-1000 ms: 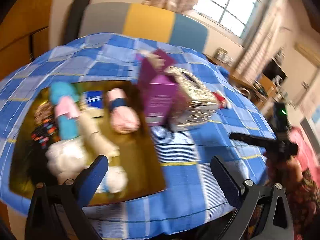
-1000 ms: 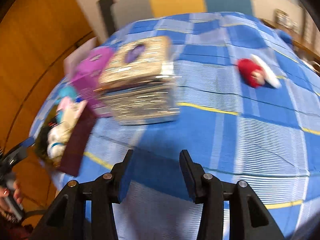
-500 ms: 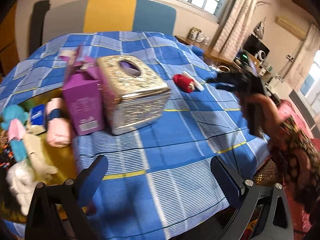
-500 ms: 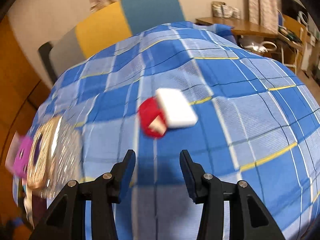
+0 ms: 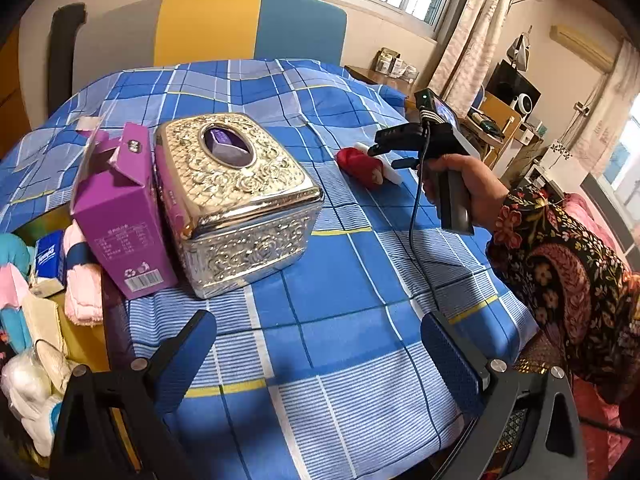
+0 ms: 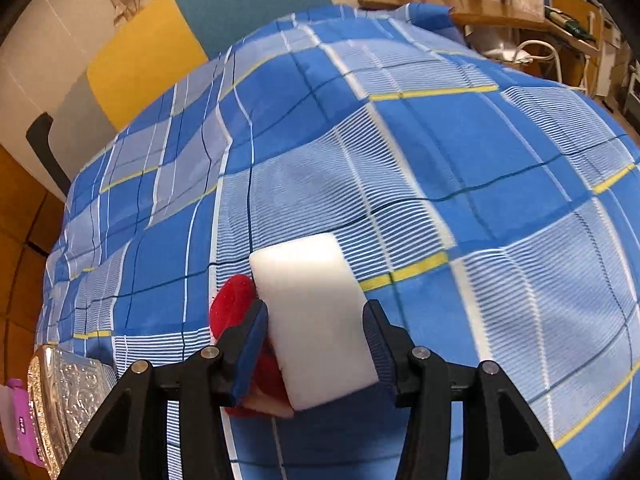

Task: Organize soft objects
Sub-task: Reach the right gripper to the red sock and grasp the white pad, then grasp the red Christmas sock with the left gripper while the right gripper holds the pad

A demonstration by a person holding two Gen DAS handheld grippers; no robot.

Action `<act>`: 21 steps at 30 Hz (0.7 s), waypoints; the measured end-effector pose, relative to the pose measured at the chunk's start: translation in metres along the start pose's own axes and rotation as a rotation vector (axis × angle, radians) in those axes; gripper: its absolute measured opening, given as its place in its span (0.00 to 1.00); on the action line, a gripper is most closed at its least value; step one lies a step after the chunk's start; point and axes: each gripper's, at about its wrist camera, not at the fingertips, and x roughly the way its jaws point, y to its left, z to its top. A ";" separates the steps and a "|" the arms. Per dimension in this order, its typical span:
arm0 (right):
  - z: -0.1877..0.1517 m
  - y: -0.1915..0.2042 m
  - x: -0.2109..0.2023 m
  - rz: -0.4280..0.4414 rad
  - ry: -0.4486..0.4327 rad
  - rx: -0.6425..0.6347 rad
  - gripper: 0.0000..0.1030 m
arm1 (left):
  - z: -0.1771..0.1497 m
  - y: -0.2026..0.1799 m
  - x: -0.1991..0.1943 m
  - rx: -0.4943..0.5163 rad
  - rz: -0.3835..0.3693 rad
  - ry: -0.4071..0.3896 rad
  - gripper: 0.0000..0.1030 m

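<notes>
A white sponge block (image 6: 312, 320) lies on the blue checked cloth (image 6: 440, 160), leaning against a red plush toy (image 6: 234, 304). My right gripper (image 6: 316, 332) straddles the sponge; its jaws are opening and the pads do not press on it. In the left wrist view a hand holds that right gripper (image 5: 380, 152) just over the red plush toy (image 5: 358, 164) and the sponge (image 5: 394, 176). My left gripper (image 5: 316, 344) hangs open over bare cloth with nothing between its fingers. A brown tray (image 5: 80, 344) at the left holds a pink roll (image 5: 82, 292) and several other soft things.
An ornate silver tissue box (image 5: 240, 200) and an open purple carton (image 5: 120, 216) stand side by side at the middle left, beside the tray. A small tissue packet (image 5: 50, 258) lies in the tray. A chair back (image 5: 208, 24) stands behind the table. The person's patterned sleeve (image 5: 560, 280) reaches in from the right.
My right gripper swung from the tissue box over to the red toy and sponge, and now stands around the sponge with wider jaws. The left view has panned right, away from the tray.
</notes>
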 end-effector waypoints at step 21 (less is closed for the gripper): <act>-0.026 0.012 -0.037 -0.008 -0.004 -0.214 0.41 | 0.019 -0.039 0.013 0.035 -0.036 -0.020 1.00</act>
